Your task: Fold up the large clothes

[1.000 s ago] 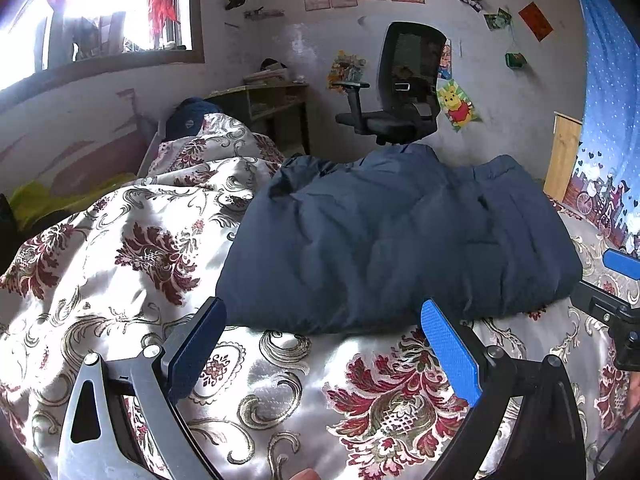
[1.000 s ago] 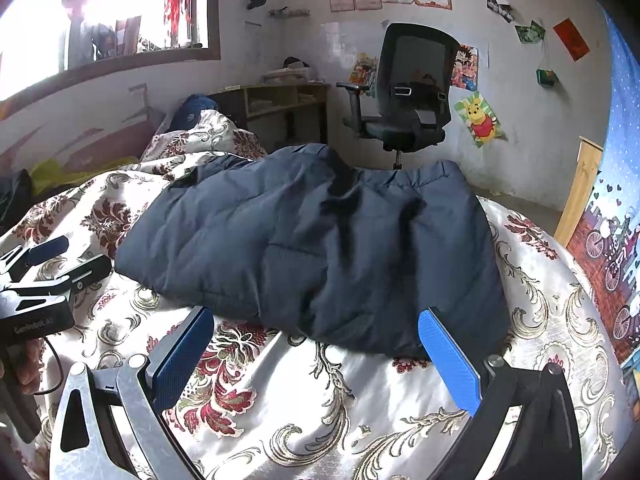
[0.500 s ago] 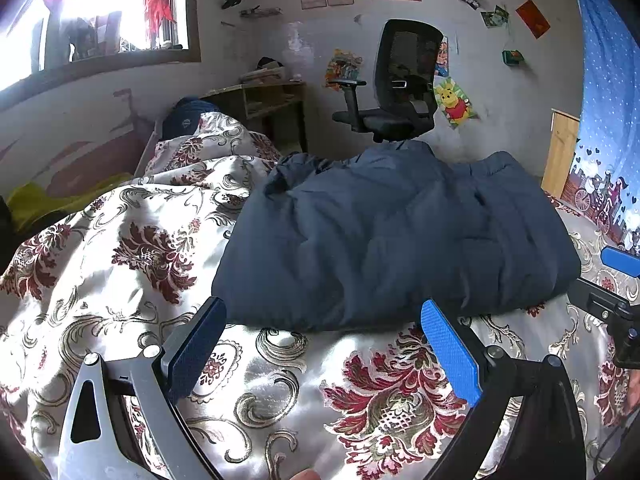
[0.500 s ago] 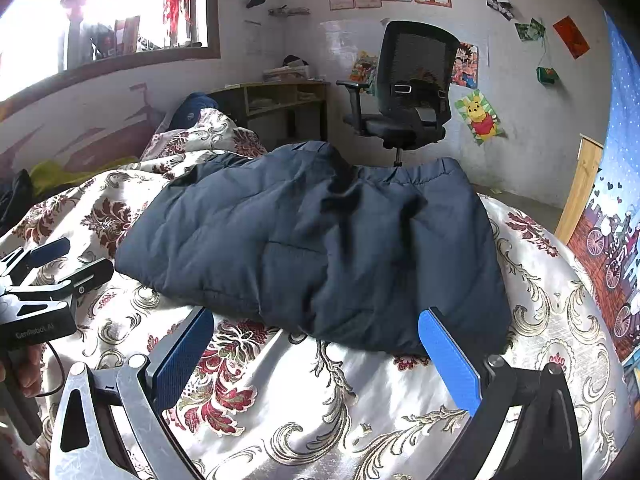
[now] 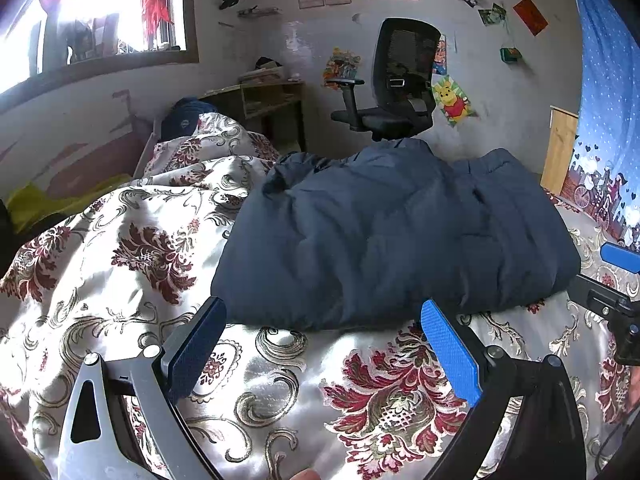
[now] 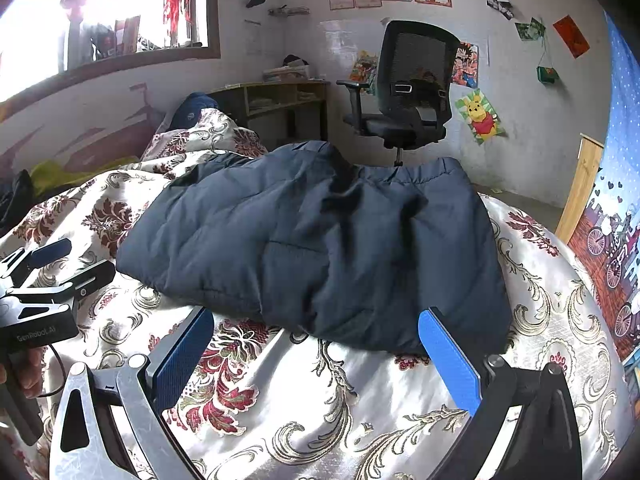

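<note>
The folded navy jacket (image 5: pixel 384 236) is lying on the bed (image 5: pixel 280 384) just beyond both grippers, left (image 5: pixel 324 350) and right (image 6: pixel 316 354), whose jaws are gaping wide, holding nothing.

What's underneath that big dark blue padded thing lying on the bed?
The blue padded garment lies on a floral bedspread, which shows all around its near edge. Whatever is directly beneath the garment, or tucked inside its folds, is covered and cannot be seen.
</note>
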A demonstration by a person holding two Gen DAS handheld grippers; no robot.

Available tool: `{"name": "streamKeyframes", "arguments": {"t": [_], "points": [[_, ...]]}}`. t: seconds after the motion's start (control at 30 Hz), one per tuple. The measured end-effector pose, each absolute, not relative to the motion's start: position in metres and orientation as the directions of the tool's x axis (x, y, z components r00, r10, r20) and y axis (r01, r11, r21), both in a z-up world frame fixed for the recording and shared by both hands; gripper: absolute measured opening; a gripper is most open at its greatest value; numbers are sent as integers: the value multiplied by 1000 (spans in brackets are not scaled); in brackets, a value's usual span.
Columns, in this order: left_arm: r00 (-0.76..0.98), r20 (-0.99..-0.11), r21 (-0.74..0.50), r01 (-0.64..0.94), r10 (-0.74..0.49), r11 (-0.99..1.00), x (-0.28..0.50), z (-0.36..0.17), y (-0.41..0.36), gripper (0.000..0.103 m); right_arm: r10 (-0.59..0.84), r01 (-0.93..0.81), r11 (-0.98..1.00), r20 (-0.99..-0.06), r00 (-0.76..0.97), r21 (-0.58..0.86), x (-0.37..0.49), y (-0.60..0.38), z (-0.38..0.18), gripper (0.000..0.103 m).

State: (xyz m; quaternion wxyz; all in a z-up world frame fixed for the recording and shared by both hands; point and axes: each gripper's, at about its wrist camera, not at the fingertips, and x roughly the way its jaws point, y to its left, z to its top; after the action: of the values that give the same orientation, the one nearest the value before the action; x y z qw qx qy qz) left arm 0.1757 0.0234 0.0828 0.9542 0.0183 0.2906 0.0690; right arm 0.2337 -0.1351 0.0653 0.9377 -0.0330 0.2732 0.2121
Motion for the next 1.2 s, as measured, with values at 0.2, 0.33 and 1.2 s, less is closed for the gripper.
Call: {"name": "streamKeyframes", "arguments": {"t": [0.2, 0.33, 1.2], "points": [[820, -556, 76, -115, 138, 990, 176, 82, 26, 96, 381, -417, 907, -527, 760, 54, 234, -136, 66, 103], [820, -556, 76, -115, 138, 990, 176, 82, 25, 96, 380, -417, 907, -528, 760, 54, 234, -135, 65, 103], [817, -561, 81, -107, 134, 991, 177, 80, 27, 96, 380, -415, 908, -529, 759, 57, 234, -135, 66, 103]]}}
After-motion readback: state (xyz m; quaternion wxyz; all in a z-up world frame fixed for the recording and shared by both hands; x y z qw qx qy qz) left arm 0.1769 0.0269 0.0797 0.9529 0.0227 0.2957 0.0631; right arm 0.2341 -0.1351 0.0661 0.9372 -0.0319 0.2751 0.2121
